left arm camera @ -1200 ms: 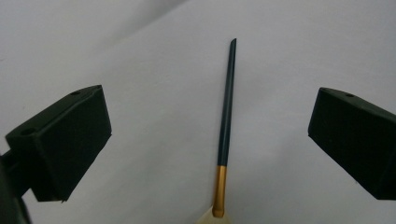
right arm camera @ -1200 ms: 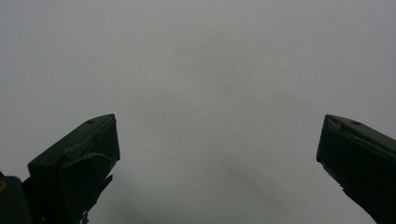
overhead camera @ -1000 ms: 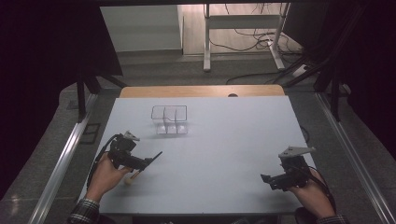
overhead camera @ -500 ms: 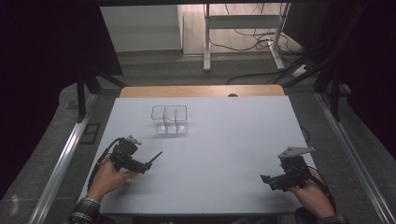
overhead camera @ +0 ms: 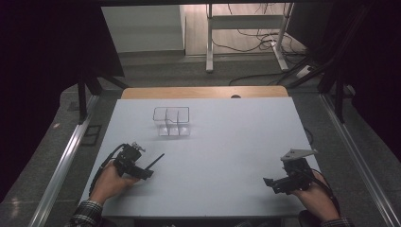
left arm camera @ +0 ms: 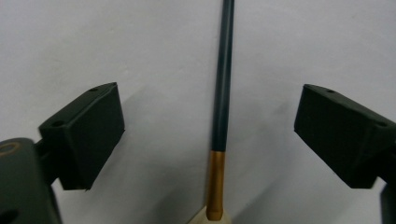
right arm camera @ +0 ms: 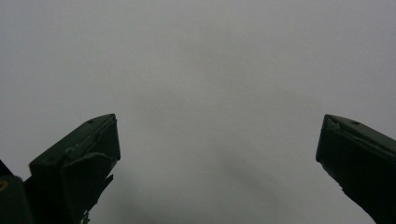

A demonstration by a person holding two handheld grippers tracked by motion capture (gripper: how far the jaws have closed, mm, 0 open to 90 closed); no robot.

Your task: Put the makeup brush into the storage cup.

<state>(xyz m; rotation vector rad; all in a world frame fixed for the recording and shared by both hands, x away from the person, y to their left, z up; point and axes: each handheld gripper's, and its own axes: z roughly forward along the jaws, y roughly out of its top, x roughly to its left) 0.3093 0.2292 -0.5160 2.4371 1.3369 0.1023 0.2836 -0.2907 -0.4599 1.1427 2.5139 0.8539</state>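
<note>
Left gripper view gives me my left gripper with its two black, blocky jaws standing wide apart and a paintbrush lying on the table between them, touched by neither. Those jaws have just been closing a little, yet clear gaps remain on both sides of the brush. Its handle is a slim, dark teal rod with a smooth sheen, meeting a coppery metal ferrule that ends in a pale tuft at the bottom edge of the picture. From the high view I see the same gripper low at the near left of the white table, the thin dark handle slanting out from it toward the middle. A clear plastic organiser box with partitions stands well beyond it, apart from everything. My right gripper rests at the near right, and the right gripper view shows its matte black jaws spread wide over bare, smooth tabletop, holding nothing.
</note>
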